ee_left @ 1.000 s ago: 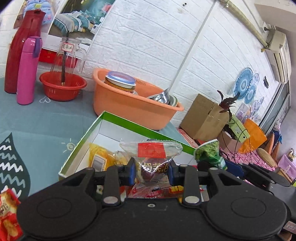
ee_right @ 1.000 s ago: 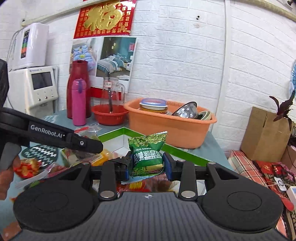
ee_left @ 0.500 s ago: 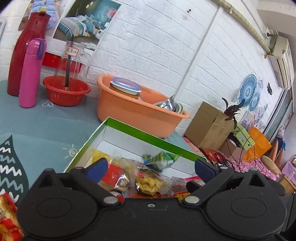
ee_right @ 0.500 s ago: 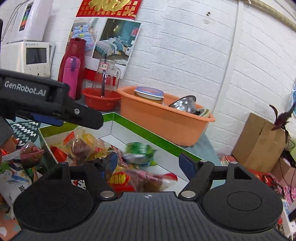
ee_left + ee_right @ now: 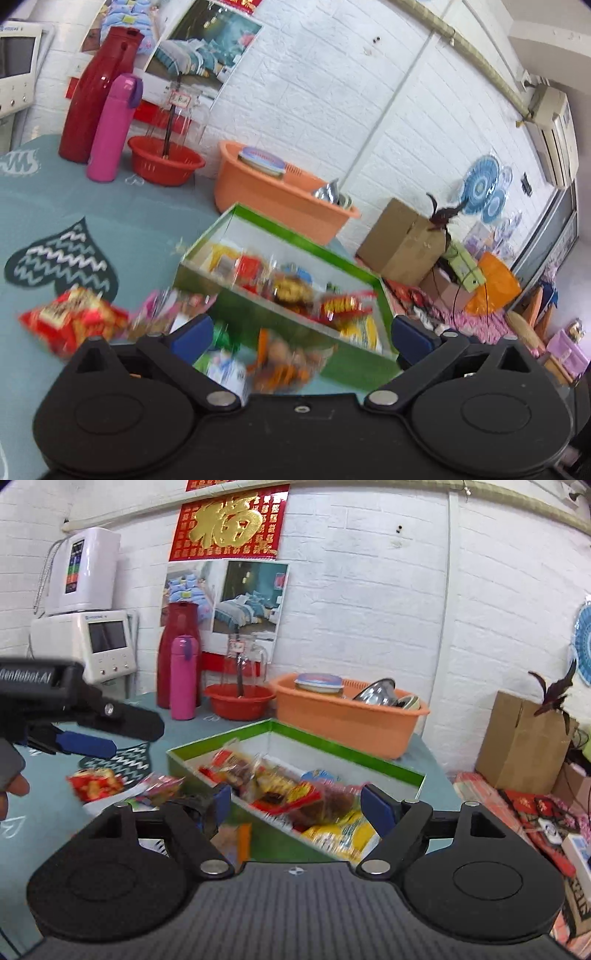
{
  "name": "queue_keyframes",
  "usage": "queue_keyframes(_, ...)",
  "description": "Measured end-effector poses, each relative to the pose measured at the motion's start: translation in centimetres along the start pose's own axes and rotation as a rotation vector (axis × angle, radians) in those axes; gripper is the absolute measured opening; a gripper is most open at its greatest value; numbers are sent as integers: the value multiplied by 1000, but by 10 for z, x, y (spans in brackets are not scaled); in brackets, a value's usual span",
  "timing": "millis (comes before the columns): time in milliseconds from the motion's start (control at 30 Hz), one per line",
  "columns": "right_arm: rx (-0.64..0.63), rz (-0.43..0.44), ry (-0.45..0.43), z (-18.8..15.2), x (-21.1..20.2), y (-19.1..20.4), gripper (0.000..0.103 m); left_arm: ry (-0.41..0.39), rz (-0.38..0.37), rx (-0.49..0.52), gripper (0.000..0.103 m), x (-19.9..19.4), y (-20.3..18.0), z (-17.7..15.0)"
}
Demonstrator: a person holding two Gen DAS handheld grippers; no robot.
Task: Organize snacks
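The right gripper [image 5: 297,805] hangs with its blue-padded jaws spread wide and nothing between them, just above the near wall of a green-rimmed box [image 5: 347,749] filled with snack packets [image 5: 295,794]. At the left edge the left gripper [image 5: 92,734] reaches in above loose red snack packets [image 5: 94,781] on the teal tablecloth [image 5: 44,812]. Behind the box stands an orange basin [image 5: 351,720].

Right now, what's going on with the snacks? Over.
Left gripper open, empty. Right gripper open, empty. Green box holds many snacks; red packet still loose on table. Nothing blocking.
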State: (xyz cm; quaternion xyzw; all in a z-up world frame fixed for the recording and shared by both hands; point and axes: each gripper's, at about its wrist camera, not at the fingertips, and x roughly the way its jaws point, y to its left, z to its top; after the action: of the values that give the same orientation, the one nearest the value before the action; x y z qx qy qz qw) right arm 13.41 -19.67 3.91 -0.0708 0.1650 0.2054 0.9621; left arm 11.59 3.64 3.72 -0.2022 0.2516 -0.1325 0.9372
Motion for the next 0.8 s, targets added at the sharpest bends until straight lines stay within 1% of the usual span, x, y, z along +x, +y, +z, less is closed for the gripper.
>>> queue_keyframes(67,17,12,24,-8,-10,2,103,23,17,-4,103,-6,6,-14)
queue_keyframes(133,35,19,47,-17,-17,4,103,47,45,-33,103,-8,14,-28)
queue_keyframes(233,71,7,87,-31,-21,7,103,88,73,-56,103,-3,20,-36)
queue_keyframes(267,87,-1,99,-35,-22,6,103,93,81,-56,103,-3,20,-38)
queue_keyframes(333,122,-15,117,-43,-24,5,103,91,74,-33,103,-4,18,-41)
queue_keyframes(500,184,-68,147,-49,-25,3,103,71,54,22,103,-3,13,-33)
queue_keyframes(667,196,-101,118,-41,-22,9,103,68,49,137,103,7,4,-11)
queue_keyframes(733,202,-101,122,-38,-15,13,103,75,29,144,103,17,8,-8)
queue_keyframes(800,205,-99,130,-36,-9,16,103,64,-1,123,103,24,17,-11)
